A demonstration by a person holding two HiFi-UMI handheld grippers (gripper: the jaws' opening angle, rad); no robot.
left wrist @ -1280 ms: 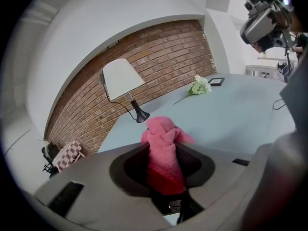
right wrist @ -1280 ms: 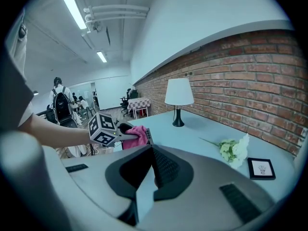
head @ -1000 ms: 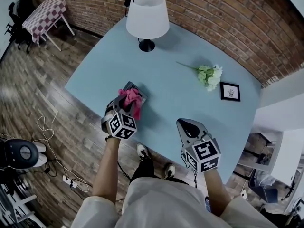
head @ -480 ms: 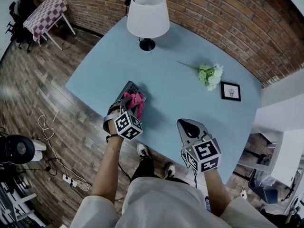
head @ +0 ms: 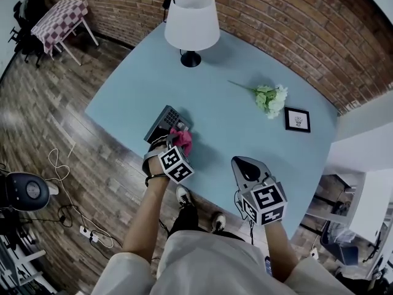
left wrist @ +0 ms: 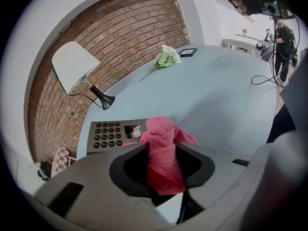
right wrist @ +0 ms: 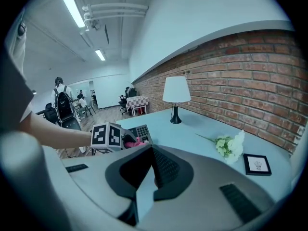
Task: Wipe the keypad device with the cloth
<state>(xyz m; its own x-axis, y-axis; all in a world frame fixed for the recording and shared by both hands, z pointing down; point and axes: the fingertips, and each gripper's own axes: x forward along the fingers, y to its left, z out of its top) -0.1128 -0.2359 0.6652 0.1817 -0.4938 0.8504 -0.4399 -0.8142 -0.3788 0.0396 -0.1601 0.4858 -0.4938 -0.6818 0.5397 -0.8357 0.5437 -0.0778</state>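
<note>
A grey keypad device [head: 163, 119] lies near the front left edge of the light blue table [head: 233, 128]. My left gripper [head: 182, 141] is shut on a pink cloth [head: 184, 139], which rests at the device's near right end. In the left gripper view the cloth [left wrist: 161, 146] bunches between the jaws of that gripper [left wrist: 161, 154], with the keypad device [left wrist: 108, 134] and its rows of buttons showing just left of it. My right gripper [head: 245, 166] hovers over the table's front edge, shut and holding nothing. It points toward the left gripper [right wrist: 122, 139].
A white-shaded lamp [head: 191, 20] stands at the back of the table. White flowers [head: 270, 98] and a small framed picture [head: 298, 119] lie at the right. Wooden floor with cables [head: 67, 165] lies beyond the table's left edge. People stand far off [right wrist: 62, 102].
My left gripper has dragged the pink cloth toward me and to the right across the device, uncovering its buttons. The right gripper has barely moved.
</note>
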